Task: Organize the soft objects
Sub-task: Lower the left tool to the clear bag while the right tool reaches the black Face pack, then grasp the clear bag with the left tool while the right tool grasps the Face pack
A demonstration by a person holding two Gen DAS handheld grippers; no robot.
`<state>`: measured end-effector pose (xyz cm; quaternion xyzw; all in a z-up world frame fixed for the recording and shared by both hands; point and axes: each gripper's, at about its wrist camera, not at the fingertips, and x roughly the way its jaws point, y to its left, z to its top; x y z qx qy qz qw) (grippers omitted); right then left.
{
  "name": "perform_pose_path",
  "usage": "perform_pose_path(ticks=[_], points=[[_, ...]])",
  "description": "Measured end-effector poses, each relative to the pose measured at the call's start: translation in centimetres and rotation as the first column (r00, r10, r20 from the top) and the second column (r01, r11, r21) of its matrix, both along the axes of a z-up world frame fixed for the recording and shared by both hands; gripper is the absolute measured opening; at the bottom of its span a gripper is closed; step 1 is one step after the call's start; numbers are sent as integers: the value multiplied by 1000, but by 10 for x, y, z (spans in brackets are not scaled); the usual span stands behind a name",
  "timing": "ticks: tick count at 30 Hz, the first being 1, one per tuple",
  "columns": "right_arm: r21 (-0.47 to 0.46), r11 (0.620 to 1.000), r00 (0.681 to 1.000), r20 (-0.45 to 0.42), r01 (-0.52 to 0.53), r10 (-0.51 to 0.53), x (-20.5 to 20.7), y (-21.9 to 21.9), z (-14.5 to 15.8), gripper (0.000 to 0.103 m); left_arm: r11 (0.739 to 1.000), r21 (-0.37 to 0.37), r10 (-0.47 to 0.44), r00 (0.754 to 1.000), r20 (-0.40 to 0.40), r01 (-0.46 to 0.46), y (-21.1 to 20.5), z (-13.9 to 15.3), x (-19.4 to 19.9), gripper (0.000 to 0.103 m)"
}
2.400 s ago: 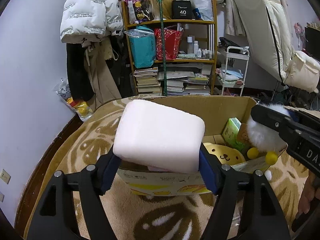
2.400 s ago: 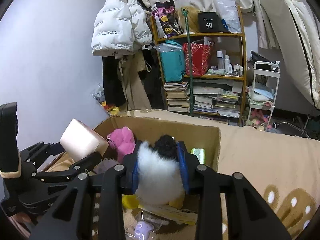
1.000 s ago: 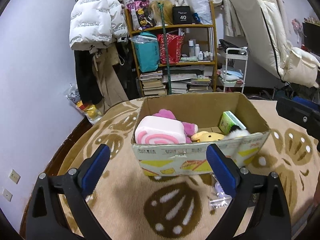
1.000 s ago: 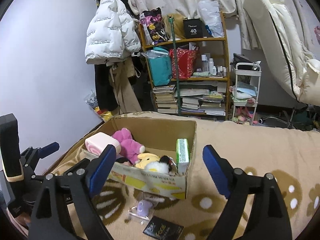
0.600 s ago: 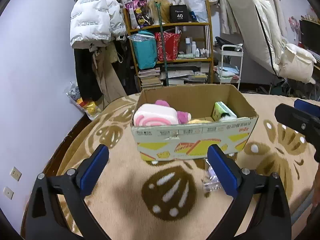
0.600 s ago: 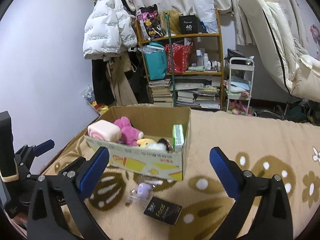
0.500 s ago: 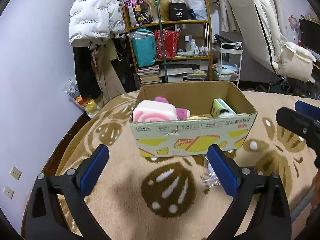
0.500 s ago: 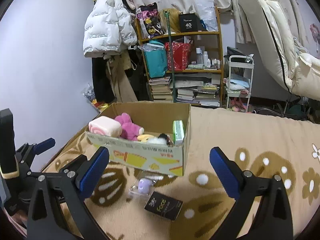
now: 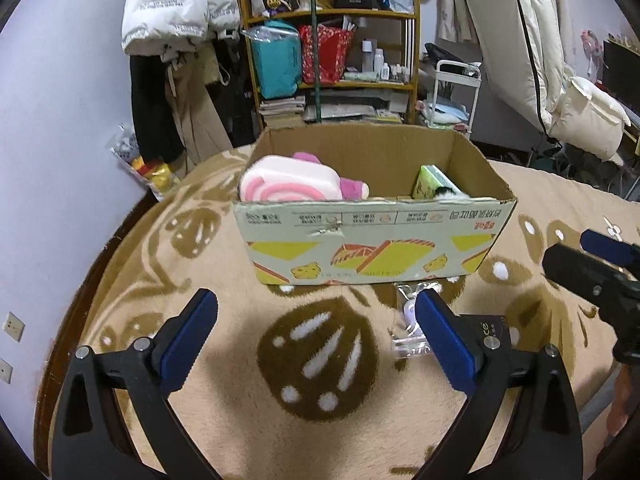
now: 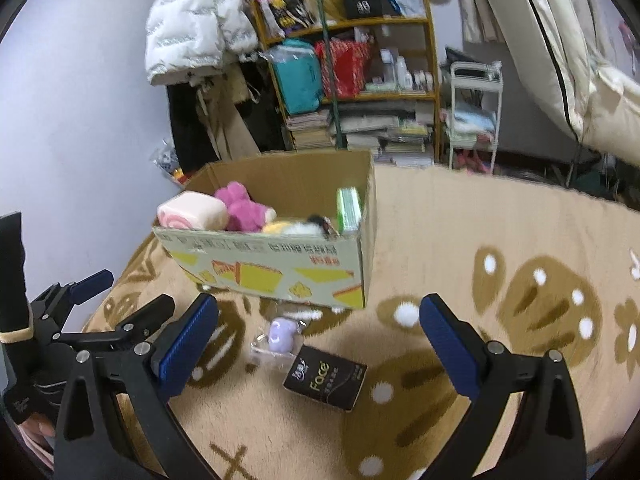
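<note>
A cardboard box [image 9: 372,248] [image 10: 280,268] stands on the patterned blanket. Inside it lie a pink swirl-roll cushion [image 9: 290,184] [image 10: 192,212], a magenta plush [image 10: 244,208], a yellow plush [image 10: 276,227], a white fluffy toy [image 10: 302,228] and a green tissue pack [image 9: 430,182] [image 10: 348,208]. In front of the box lie a small purple toy in a clear bag [image 10: 280,332] [image 9: 408,332] and a black "Face" packet [image 10: 324,376]. My left gripper [image 9: 316,332] hangs open and empty before the box. My right gripper [image 10: 318,332] is wide open and empty above the bagged toy and black packet.
A brown-and-beige blanket [image 9: 320,360] covers the surface. Behind the box stand a cluttered wooden shelf [image 9: 332,60], hanging coats [image 9: 176,20], a white cart [image 10: 472,120] and a folded pale mattress [image 9: 520,52]. A wall [image 9: 60,120] runs along the left.
Both grippers let go of their toys, which now lie in the box, and drew back from it. Over the last second both views dropped lower and tilted toward the blanket.
</note>
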<state>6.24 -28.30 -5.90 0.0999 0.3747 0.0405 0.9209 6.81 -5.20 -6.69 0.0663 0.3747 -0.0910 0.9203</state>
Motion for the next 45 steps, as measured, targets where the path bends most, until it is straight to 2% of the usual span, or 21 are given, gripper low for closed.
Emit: perform_pose_path(ticks=[7,15,30,34,41,43,45], points=[[64,996,993,-106,62,-55,13,-15,-23,103,999,0,-39,997,-64,39,-11,-20,12,98],[90,992,978,-198,87,-68,26,-16,-44,103,997,9,-78,989,-123,80,-27,-42,21,98],[138,984,942,-331,109,-58,43,-19,-78,93,986,6,-159,965,-209,164,-44,-74,34,98],[149,983,926,-375,112,-48,50,-18,-88,80,984,12,-171,958,-229,178,-48,-81,34,98],[176,978,908,-417,110,-27,55,-16,-98,80,982,-2,-185,947,-261,191,-53,-89,37,98],[163,980,903,-429,113,-33,56,-15,-101,65,981,-7,-188,945,-266,193,-55,-90,38,98],[164,979,899,-437,125,-41,56,-16,-103,63,981,-12,-190,944,-269,194,-57,-91,38,98]])
